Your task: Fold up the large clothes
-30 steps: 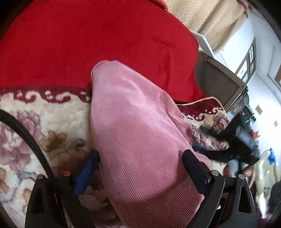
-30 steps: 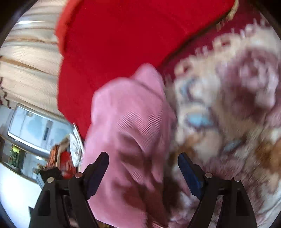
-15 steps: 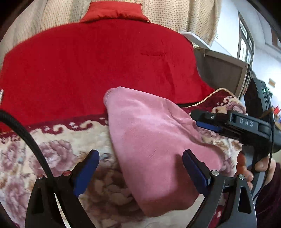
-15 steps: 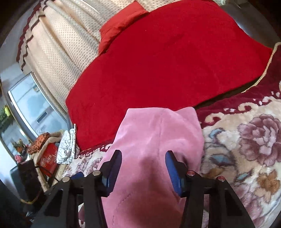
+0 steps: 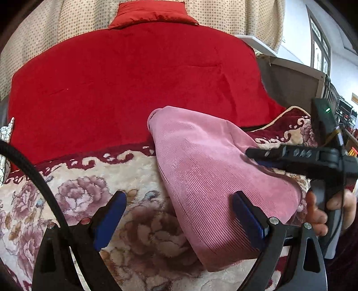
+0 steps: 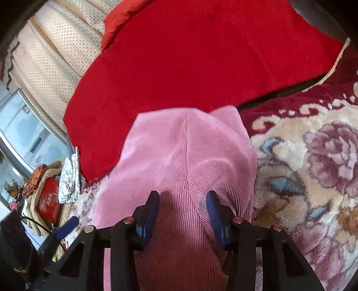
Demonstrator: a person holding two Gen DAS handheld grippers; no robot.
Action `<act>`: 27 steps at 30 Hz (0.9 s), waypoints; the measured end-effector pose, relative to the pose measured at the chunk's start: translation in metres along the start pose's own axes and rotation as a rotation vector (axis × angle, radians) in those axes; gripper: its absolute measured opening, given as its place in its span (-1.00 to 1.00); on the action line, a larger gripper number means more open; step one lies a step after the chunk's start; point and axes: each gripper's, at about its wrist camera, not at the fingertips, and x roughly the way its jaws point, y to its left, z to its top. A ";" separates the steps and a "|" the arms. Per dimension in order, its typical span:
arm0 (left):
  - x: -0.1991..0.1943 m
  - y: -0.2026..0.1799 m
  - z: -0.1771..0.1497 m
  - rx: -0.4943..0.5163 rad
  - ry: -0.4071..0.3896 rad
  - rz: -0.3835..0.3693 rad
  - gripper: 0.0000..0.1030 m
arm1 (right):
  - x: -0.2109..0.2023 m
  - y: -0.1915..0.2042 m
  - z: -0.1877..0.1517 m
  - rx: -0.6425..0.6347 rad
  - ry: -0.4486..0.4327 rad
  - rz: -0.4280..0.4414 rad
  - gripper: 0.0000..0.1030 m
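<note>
While the pink ribbed garment (image 5: 214, 174) lies folded into a long strip on the floral blanket (image 5: 78, 201), it is flanked by both hand-held tools.

Item: left gripper (image 5: 179, 215). Jaws are held wide apart, released, with nothing clamped. The near end of the garment is seen between the blue pads (image 5: 109, 217), closer to the right-hand pad; whether that pad touches the cloth cannot be told. Bare blanket is seen beside the left-hand pad.

Item: right gripper (image 6: 182, 212). Its jaws have just been closing and are now set narrower, with a raised ridge of the garment between them. The blue pads (image 6: 151, 212) are seen either side of the fabric; a firm pinch cannot be confirmed, and a gap is still visible between pad and cloth. From the left wrist view this tool (image 5: 295, 156) is seen over the right edge of the garment, gripped by a hand (image 5: 329, 212).

Item: garment. It is extended away from both grippers, its far end resting at the edge of the red cover (image 5: 134, 85).

Item: surroundings. A red cushion (image 5: 152, 13) is placed beyond the cover, against a dotted cream curtain (image 5: 246, 18). Left of the right gripper, a red box (image 6: 48, 203) and a crumpled patterned cloth (image 6: 69, 179) are noted.
</note>
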 end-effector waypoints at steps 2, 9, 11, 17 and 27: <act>0.002 0.001 0.001 -0.010 0.003 -0.004 0.85 | -0.012 0.002 0.004 -0.006 -0.043 0.009 -0.06; 0.016 0.036 0.004 -0.232 0.089 -0.230 0.85 | -0.023 -0.029 0.027 0.112 -0.021 0.039 0.52; 0.025 0.052 0.003 -0.340 0.109 -0.314 0.85 | -0.025 -0.048 0.028 0.161 -0.001 0.045 0.68; 0.050 0.056 0.006 -0.433 0.160 -0.452 0.85 | -0.015 -0.081 0.026 0.253 0.102 0.138 0.68; 0.083 0.042 0.005 -0.460 0.244 -0.540 0.91 | 0.045 -0.069 0.016 0.240 0.276 0.249 0.81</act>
